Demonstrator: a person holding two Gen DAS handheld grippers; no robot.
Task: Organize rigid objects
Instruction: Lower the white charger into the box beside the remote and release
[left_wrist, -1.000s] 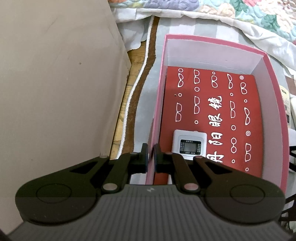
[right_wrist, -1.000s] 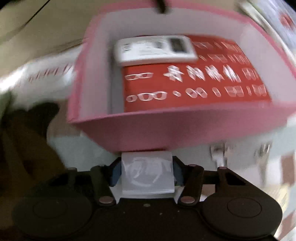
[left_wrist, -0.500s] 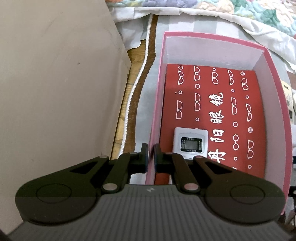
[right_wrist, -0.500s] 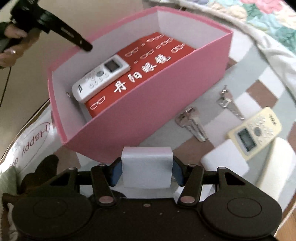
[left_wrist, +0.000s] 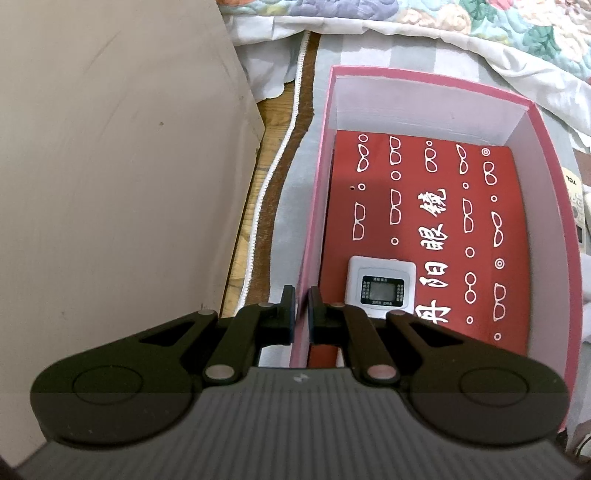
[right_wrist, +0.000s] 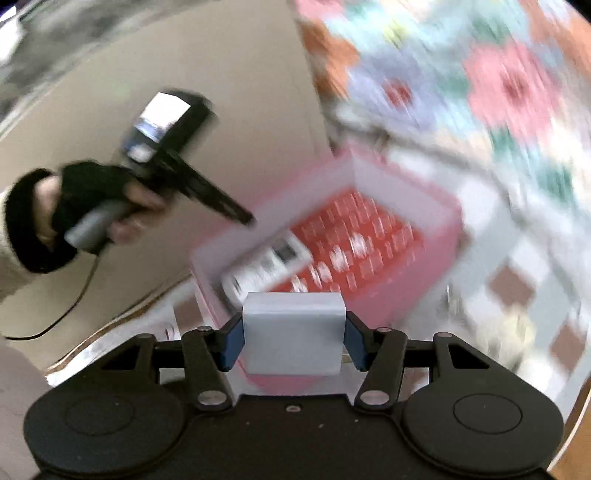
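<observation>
The white remote (left_wrist: 380, 286) already lies in the pink box (left_wrist: 550, 206), whose near-left wall the left gripper (left_wrist: 302, 314) pinches, while the right gripper (right_wrist: 293, 338) squeezes a pale block (right_wrist: 293, 332) not yet inside.

The right wrist view is smeared by motion: the pink box (right_wrist: 424, 254), the white remote (right_wrist: 266, 266) inside it and the floral quilt (right_wrist: 480, 85) show only as streaks. In the left wrist view, the left claw (left_wrist: 302, 314) hides the remote's near end, and the right edge cuts off a cream remote (left_wrist: 578, 206).
</observation>
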